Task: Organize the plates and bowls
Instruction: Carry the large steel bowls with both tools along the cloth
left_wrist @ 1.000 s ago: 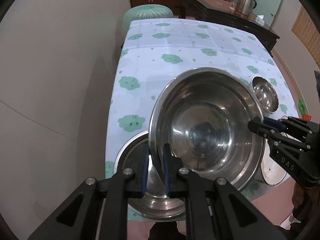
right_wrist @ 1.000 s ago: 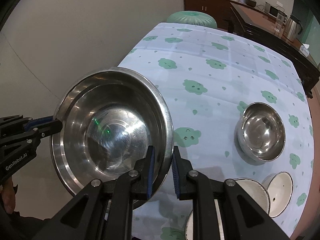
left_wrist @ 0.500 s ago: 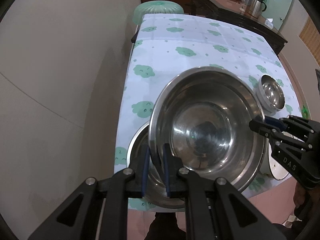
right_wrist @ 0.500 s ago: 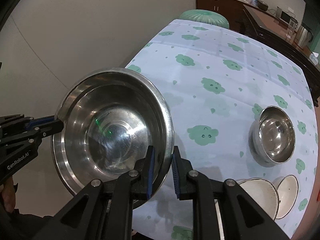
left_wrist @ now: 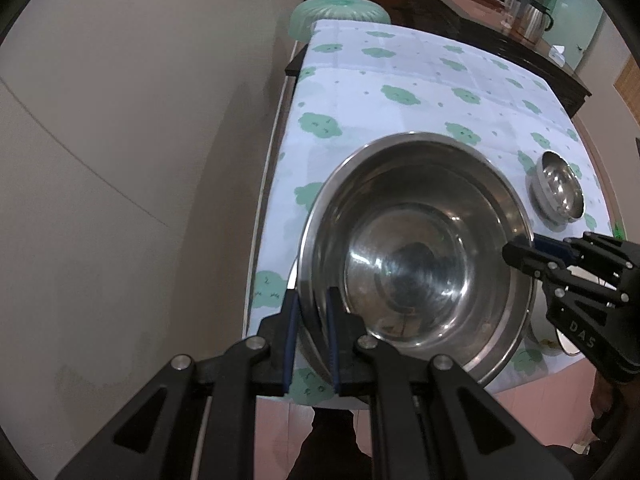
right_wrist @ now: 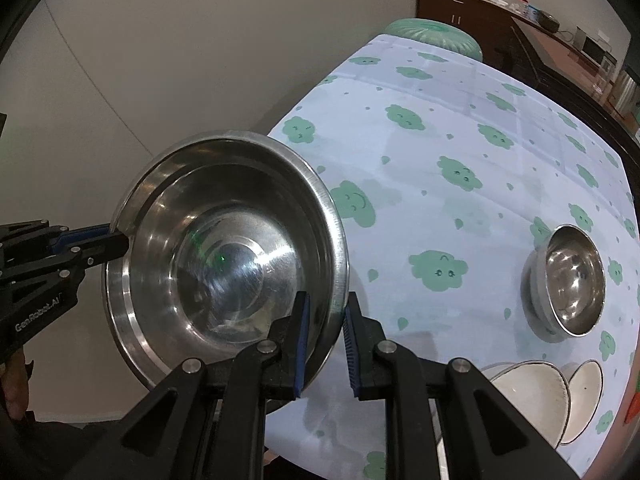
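A large steel bowl hangs tilted above the near left corner of the table, partly out past its left edge. My left gripper is shut on one side of its rim. My right gripper is shut on the opposite side. A small steel bowl stands on the cloth to the right. Two white enamel bowls lie at the near right edge, one partly hidden behind my right fingers.
The table wears a pale cloth with green cloud prints. A plain wall runs close along its left side. A green stool stands at the far end, with a dark wooden sideboard and a kettle behind it.
Both grippers have carried the large bowl to the left, toward the table's left edge. The second steel basin seen under it earlier is now hidden behind it. Both grips are unchanged.
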{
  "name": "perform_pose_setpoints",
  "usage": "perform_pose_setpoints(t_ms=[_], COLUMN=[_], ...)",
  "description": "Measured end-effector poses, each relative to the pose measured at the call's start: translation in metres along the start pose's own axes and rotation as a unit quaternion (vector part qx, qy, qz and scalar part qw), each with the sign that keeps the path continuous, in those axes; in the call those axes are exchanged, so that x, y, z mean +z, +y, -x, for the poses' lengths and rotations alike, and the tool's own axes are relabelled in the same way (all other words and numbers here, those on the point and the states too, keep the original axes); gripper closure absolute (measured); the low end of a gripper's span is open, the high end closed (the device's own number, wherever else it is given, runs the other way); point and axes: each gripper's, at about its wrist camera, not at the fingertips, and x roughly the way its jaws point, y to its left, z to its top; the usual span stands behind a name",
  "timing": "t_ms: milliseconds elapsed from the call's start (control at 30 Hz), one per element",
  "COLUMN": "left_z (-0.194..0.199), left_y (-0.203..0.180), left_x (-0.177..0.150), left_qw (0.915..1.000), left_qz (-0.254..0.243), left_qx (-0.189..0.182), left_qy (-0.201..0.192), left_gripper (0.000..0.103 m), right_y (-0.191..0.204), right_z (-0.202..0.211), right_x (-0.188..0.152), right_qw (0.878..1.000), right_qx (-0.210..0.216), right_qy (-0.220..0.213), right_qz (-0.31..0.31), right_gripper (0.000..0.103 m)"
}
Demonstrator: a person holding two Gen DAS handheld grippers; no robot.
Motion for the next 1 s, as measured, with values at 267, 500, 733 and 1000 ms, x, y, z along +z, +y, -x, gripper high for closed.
perform_pose_setpoints(t_ms=[267, 500, 733, 1000], left_z=[-0.006, -0.017, -0.02, -0.031], left_y=[0.01, 0.017, 0.02, 0.021], left_x=[-0.008, -0.015, -0.017, -0.018], left_qw=[0.9999, 0.9995, 0.9993, 0.9988], left_qz=[0.009, 0.015, 0.015, 0.015], left_qx=[0.007, 0.007, 0.007, 0.006], left_qy=[0.011, 0.028, 0.034, 0.046], left_gripper=[0.093, 0.093, 0.093, 0.093], right_y=[0.014, 0.022, 0.024, 0.027], right_z=[-0.005, -0.014, -0.023, -0.032], right_x=[0.0, -0.001, -0.001, 0.0], right_qw=[1.0, 1.0, 0.999, 0.999], right_qx=[0.006, 0.01, 0.009, 0.009], right_qy=[0.006, 0.016, 0.027, 0.039], right_qz=[0.014, 0.019, 0.021, 0.023], right_gripper=[0.085, 0.085, 0.085, 0.085])
